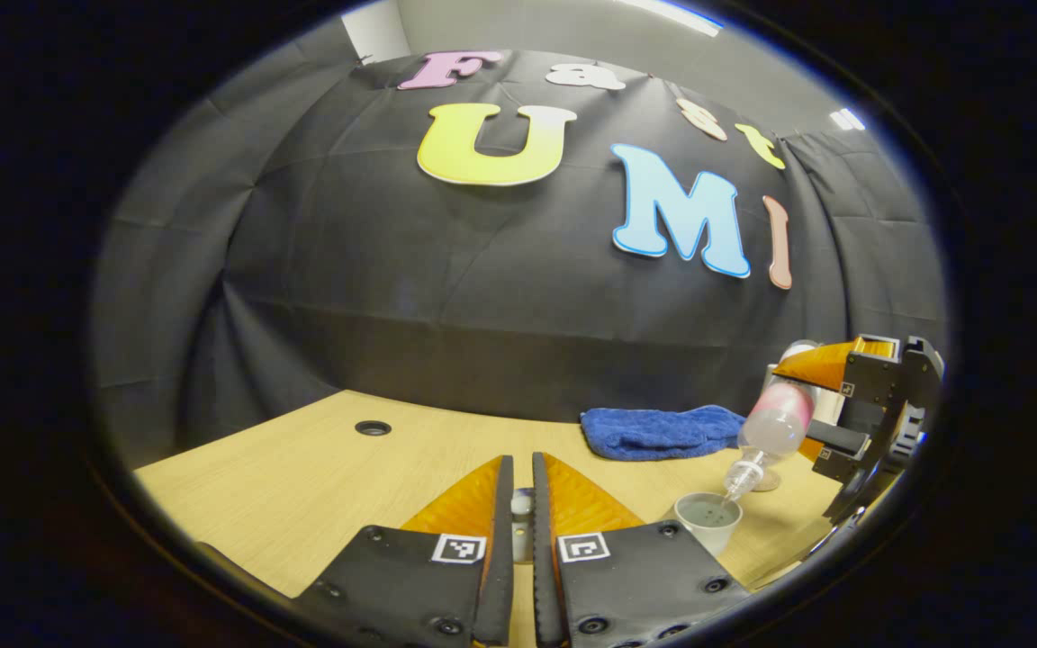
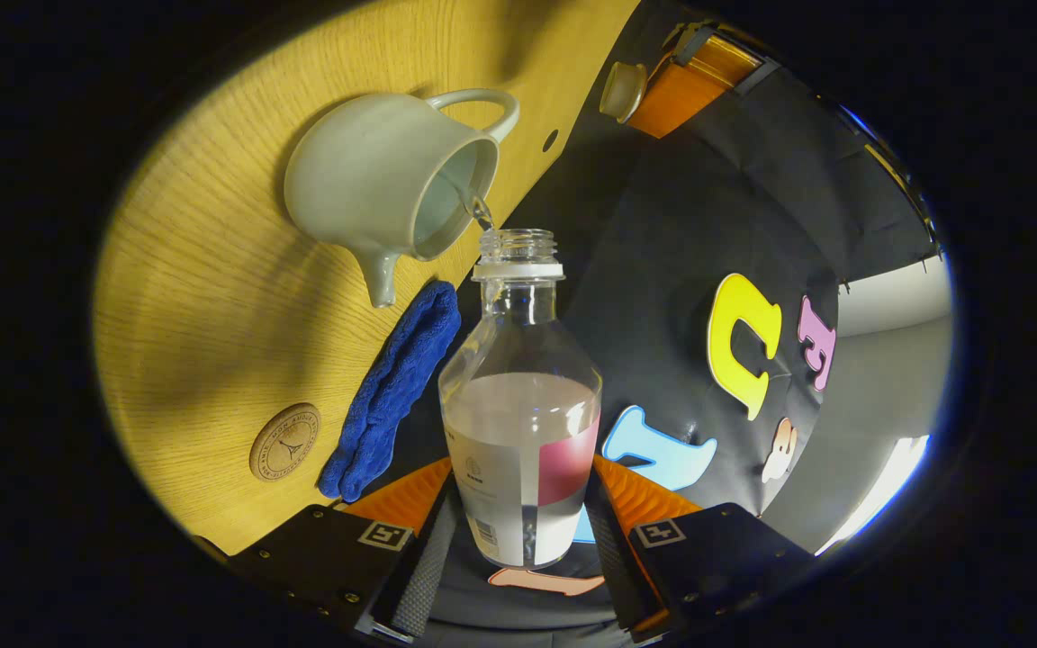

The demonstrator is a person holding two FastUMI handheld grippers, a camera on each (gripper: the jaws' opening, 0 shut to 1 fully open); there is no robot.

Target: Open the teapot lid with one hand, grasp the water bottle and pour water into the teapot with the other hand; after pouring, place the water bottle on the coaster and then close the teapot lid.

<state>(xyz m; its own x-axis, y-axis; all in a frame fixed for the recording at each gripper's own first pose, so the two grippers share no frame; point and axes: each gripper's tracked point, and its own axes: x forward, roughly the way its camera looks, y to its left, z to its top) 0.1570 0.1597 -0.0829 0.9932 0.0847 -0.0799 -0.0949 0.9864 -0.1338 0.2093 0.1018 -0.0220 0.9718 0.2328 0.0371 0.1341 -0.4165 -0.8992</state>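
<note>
The right gripper (image 2: pixel 518 531) is pinching the clear plastic water bottle with the white neck ring and pink-and-white label (image 2: pixel 520 423) across its lower body, both fingers pressing on the labelled part at the bottom centre of the right gripper view. The bottle is tipping so that a thin stream is running from its open mouth into the pale grey-green ceramic teapot with a loop handle and short spout (image 2: pixel 374 184) at the upper left of that view. Partly full, it is probably moderately heavy, with water shifting inside; the smooth thin wall may give or slip, so the labelled waist looks the soundest hold.

In the left gripper view the teapot (image 1: pixel 708 519) is sitting low right, the bottle (image 1: pixel 772 432) slanting over it. The left gripper (image 1: pixel 523 513) is nearly pressed together on a small pale lid (image 1: pixel 521 506), which is showing again at the top of the right gripper view (image 2: pixel 623 88), held off the pot. Being ceramic, it likely chips easily.

The light wooden table (image 1: pixel 302 486) is looking smooth and level. A round wooden coaster (image 2: pixel 285 441) is lying at lower left beside a crumpled blue towel (image 2: pixel 392 387), which is resting against the black cloth wall (image 1: pixel 392 270).
</note>
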